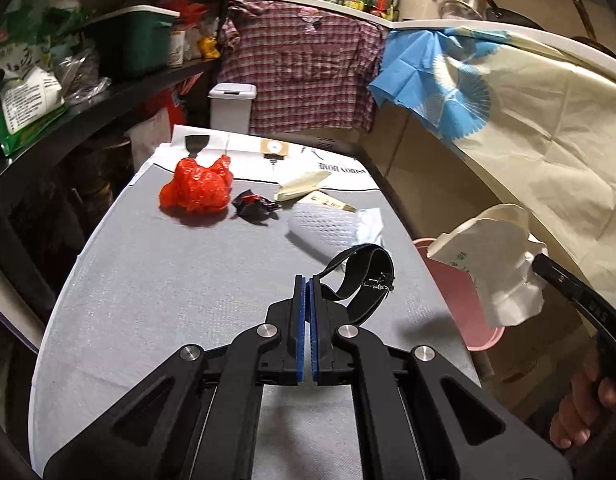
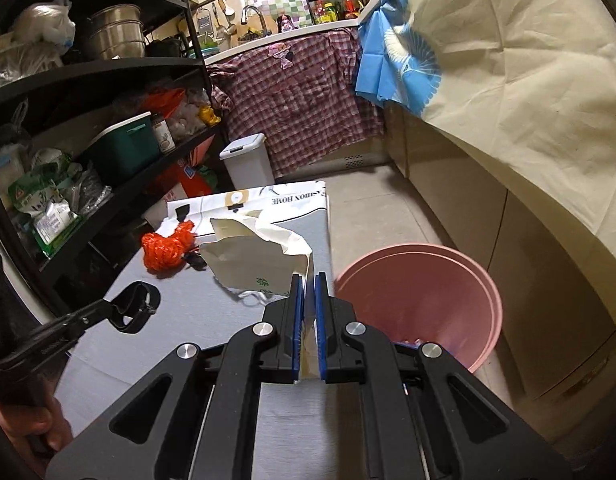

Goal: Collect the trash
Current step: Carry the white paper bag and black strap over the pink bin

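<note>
A cramped kitchen holds a grey table (image 1: 155, 300) strewn with litter, a pink bin (image 2: 424, 300) standing beside it. The right gripper (image 2: 306, 284) is clamped on a white paper bag (image 2: 255, 264), the left gripper (image 1: 306, 284) on a black strap (image 1: 364, 276). Both tilt downward above the table. Each piece should hang fully over the bin's mouth before release.

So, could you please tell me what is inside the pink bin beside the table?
The pink bin shows mostly bare pink inner wall. Its bottom is covered by the right gripper, which holds a crumpled paper bag, so any contents cannot be made out.
</note>
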Demonstrator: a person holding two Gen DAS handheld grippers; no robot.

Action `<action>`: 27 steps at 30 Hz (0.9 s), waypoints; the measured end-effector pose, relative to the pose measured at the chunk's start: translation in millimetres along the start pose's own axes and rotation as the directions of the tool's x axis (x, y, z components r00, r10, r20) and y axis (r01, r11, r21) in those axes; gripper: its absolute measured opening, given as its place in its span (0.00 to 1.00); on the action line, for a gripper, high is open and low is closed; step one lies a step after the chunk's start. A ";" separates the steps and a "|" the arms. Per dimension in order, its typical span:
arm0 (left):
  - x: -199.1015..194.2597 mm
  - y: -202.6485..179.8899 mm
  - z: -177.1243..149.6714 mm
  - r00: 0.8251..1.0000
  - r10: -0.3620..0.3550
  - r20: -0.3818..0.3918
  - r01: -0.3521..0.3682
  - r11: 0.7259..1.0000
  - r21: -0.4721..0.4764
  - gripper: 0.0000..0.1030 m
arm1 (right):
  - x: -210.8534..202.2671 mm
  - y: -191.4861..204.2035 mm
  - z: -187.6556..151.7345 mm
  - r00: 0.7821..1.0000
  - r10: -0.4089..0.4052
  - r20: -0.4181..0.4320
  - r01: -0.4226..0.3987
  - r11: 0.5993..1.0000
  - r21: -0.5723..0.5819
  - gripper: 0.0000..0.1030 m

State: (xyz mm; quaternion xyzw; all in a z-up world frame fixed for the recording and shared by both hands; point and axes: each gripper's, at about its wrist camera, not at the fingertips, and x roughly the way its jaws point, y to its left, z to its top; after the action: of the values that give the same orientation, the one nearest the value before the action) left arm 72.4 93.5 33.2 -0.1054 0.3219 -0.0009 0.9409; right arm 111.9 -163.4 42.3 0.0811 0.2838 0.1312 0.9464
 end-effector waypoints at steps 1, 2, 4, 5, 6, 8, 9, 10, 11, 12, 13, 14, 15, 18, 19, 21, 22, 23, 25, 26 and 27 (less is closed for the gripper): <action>-0.2 -2.2 -0.8 1.000 -0.002 0.000 0.002 1.000 0.004 0.02 | 0.6 -3.7 -0.7 1.000 -0.005 0.003 0.005 1.000 -0.006 0.06; 0.0 -5.4 -1.9 1.000 -0.003 -0.001 0.003 1.000 0.011 0.02 | 1.2 -6.5 -0.9 1.000 -0.009 0.005 0.009 1.000 -0.010 0.06; 0.8 -11.6 -3.3 1.000 -0.006 0.000 0.006 1.000 0.022 0.02 | 2.6 -13.7 -1.4 1.000 -0.016 0.010 0.016 1.000 -0.014 0.06; 1.3 -14.2 -3.5 1.000 -0.008 0.000 0.008 1.000 0.025 0.02 | 3.3 -17.1 -1.5 1.000 -0.019 0.013 0.019 1.000 -0.014 0.06; 2.4 -17.8 -4.3 1.000 -0.010 0.000 0.010 0.999 0.032 0.02 | 4.1 -21.9 -1.3 1.000 -0.022 0.017 0.022 1.000 -0.012 0.06; 5.0 -24.0 -6.3 1.000 -0.009 -0.001 0.009 0.999 0.047 0.02 | 5.2 -27.2 -0.9 0.999 -0.030 0.024 0.030 1.000 -0.007 0.06; 6.8 -27.1 -7.5 1.000 -0.008 -0.002 0.008 0.999 0.052 0.02 | 5.4 -30.2 -0.9 0.999 -0.034 0.028 0.034 0.999 -0.003 0.06; 8.3 -29.4 -8.8 1.000 -0.007 -0.003 0.007 0.999 0.053 0.02 | 5.4 -34.2 -1.1 0.999 -0.040 0.035 0.040 0.999 0.002 0.06; 10.8 -31.9 -9.7 1.000 -0.007 -0.008 0.007 0.999 0.053 0.02 | 5.3 -36.9 -1.4 0.998 -0.046 0.041 0.046 0.999 0.004 0.06; 12.4 -33.6 -9.9 1.000 -0.008 -0.011 0.009 0.999 0.052 0.02 | 5.0 -38.1 -2.1 0.998 -0.052 0.045 0.052 0.999 0.002 0.06; 14.6 -36.3 -10.4 1.000 -0.009 -0.014 0.010 0.998 0.054 0.02 | 5.1 -39.9 -2.4 0.997 -0.062 0.050 0.062 0.998 -0.003 0.06; 16.0 -38.5 -10.4 1.000 -0.009 -0.013 0.009 0.998 0.057 0.02 | 5.2 -42.0 -2.8 0.996 -0.075 0.056 0.075 0.997 -0.010 0.06; 17.2 -41.5 -10.9 1.000 -0.008 -0.012 0.009 0.998 0.062 0.02 | 5.1 -44.0 -3.1 0.994 -0.086 0.061 0.087 0.996 -0.014 0.06; 22.1 -49.9 -12.2 1.000 -0.012 -0.016 0.013 0.998 0.066 0.02 | 6.1 -51.7 -3.0 0.993 -0.104 0.063 0.104 0.995 -0.007 0.06; 23.7 -52.8 -12.6 1.000 -0.015 -0.018 0.016 0.998 0.065 0.02 | 6.0 -54.3 -2.5 0.992 -0.108 0.063 0.108 0.994 -0.003 0.06; 26.0 -58.7 -13.5 0.999 -0.023 -0.023 0.024 0.998 0.065 0.02 | 6.1 -58.8 -0.3 0.992 -0.112 0.064 0.112 0.994 0.004 0.06; 26.8 -62.3 -14.1 0.999 -0.026 -0.024 0.028 0.997 0.069 0.02 | 5.4 -61.1 1.0 0.991 -0.116 0.068 0.116 0.993 0.008 0.06; 27.6 -64.4 -14.5 0.999 -0.029 -0.023 0.031 0.997 0.072 0.02 | 4.7 -63.2 2.2 0.990 -0.120 0.070 0.119 0.993 0.010 0.06; 29.9 -69.2 -16.5 0.999 -0.036 -0.028 0.037 0.997 0.072 0.02 | 2.4 -67.0 4.9 0.990 -0.123 0.073 0.122 0.992 0.017 0.06; 31.2 -71.4 -16.7 0.999 -0.038 -0.032 0.040 0.997 0.073 0.02 | 1.3 -67.7 6.2 0.989 -0.125 0.076 0.124 0.992 0.017 0.06; 32.3 -74.2 -16.3 0.999 -0.041 -0.034 0.043 0.996 0.075 0.02 | 0.5 -69.2 8.1 0.989 -0.126 0.078 0.125 0.992 0.018 0.06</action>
State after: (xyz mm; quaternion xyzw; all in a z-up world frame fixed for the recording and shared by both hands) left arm 93.0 15.5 15.9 -0.0764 0.3344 -0.0345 0.9387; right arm 130.9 -229.8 33.0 0.0743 0.2517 0.0663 0.9627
